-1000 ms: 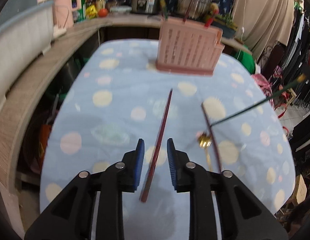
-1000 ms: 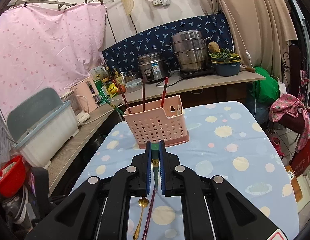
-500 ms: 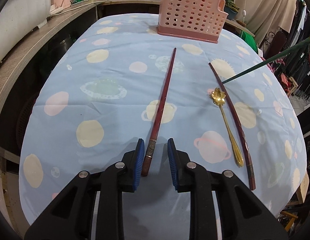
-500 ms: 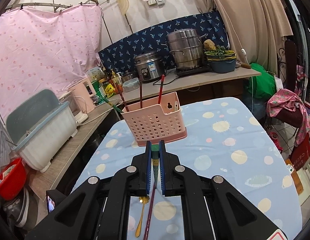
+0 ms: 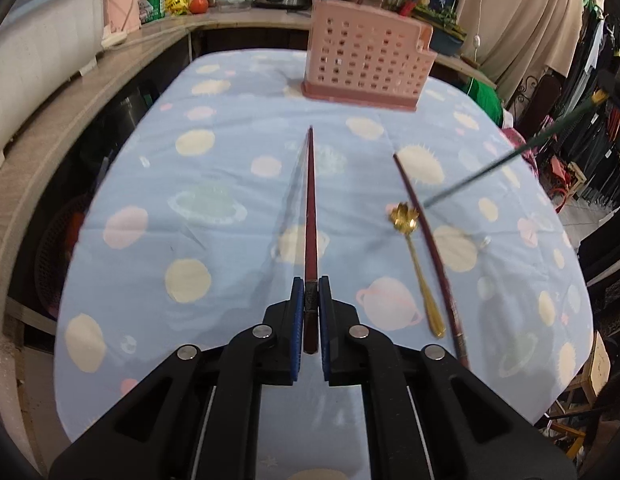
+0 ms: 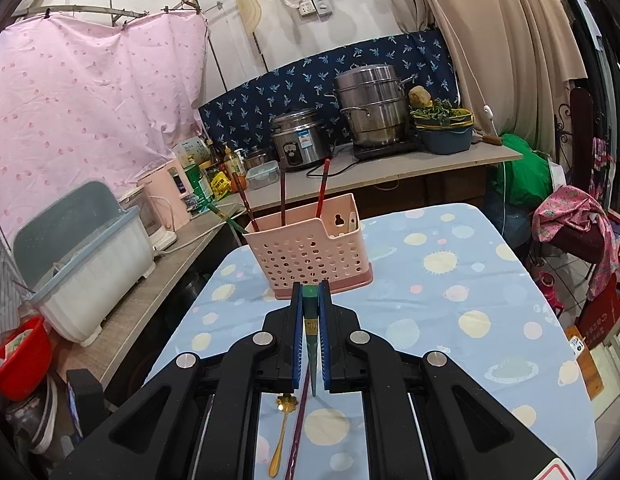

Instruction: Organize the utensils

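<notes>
My left gripper [image 5: 311, 285] is shut on the near end of a dark red chopstick [image 5: 310, 196], which points toward the pink perforated utensil basket [image 5: 366, 66] at the table's far end. A second dark red chopstick [image 5: 428, 240] and a gold spoon [image 5: 414, 256] lie on the cloth to the right. My right gripper [image 6: 311, 289] is shut on a green chopstick [image 6: 311, 332], held above the table; its tip shows in the left wrist view [image 5: 510, 160]. The basket [image 6: 310, 252] holds several chopsticks. The spoon [image 6: 284, 420] lies below my right gripper.
The table [image 5: 214, 208] has a blue cloth with pastel spots. A wooden counter [image 5: 70, 92] runs along the left and back with a rice cooker [image 6: 296, 138], steel pots [image 6: 370, 104] and a grey dish box [image 6: 86, 248]. Clothes hang at the right.
My left gripper has closed on the dark red chopstick's near end and lifted it so it points at the basket. My right gripper still holds the green chopstick, little moved.
</notes>
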Motion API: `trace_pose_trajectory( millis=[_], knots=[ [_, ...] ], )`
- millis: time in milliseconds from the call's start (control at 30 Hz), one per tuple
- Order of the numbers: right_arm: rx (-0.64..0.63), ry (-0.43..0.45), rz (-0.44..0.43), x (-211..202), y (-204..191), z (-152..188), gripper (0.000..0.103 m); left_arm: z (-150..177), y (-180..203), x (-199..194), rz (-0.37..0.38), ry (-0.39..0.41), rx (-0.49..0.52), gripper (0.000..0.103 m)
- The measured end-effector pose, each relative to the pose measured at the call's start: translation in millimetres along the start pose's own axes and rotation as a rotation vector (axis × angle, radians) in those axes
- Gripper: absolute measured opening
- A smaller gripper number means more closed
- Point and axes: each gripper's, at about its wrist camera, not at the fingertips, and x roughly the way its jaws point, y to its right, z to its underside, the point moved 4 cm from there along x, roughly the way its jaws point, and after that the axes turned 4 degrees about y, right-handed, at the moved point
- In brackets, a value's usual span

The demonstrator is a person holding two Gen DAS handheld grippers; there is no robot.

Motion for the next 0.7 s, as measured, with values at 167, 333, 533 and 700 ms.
trace_pose_trajectory(
  millis=[167,333,533,700],
  knots=[
    [-0.008,0.017,-0.013,2,-1,-13,0.007,-39,3,-30,-0.006,0.081,0.014,0.007],
    [-0.027,0.031,-0.023,6,-4,-27,0.007,-84,6,-50,-0.006,0.151,0.023,0.007],
    [-0.04,0.045,-0.045,17,-11,-46,0.007,-136,17,-69,-0.014,0.236,0.052,0.007],
    [-0.034,0.055,-0.062,30,-13,-66,0.007,-173,26,-73,-0.029,0.276,0.065,0.007]
  ],
)
